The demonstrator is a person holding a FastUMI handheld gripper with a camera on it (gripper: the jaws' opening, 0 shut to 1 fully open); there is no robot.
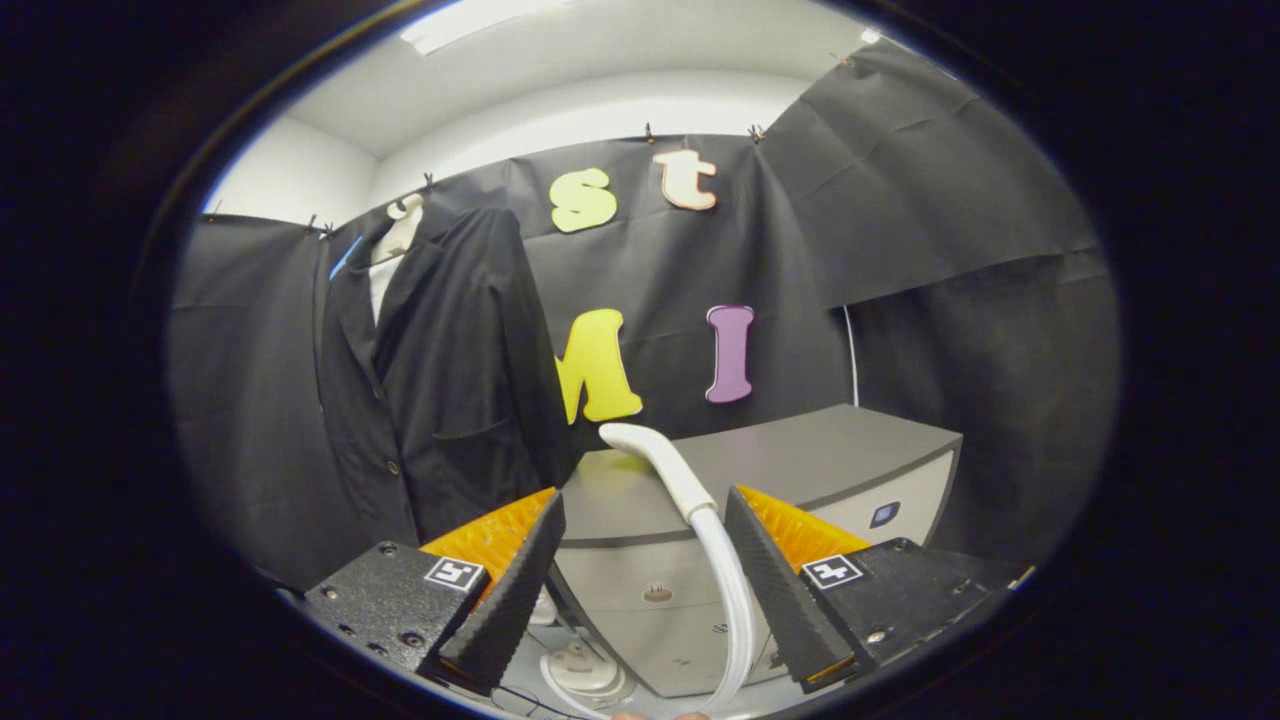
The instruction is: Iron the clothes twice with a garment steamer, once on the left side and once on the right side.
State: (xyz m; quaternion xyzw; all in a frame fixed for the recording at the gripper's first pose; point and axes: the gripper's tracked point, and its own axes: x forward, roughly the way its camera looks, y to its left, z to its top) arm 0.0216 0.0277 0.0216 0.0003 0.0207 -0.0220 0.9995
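A dark jacket hangs on a pale hanger against the booth wall, beyond my left finger. The white steamer head stands upright ahead of my gripper, its hose curving down between the fingers. The fingers stand wide apart and neither touches the wand. The wand leans nearer the right finger. The grey steamer body sits just behind it.
A white round base and a thin dark cable lie low between the fingers. A white cord runs up the wall behind the grey unit. Black cloth walls close in all around.
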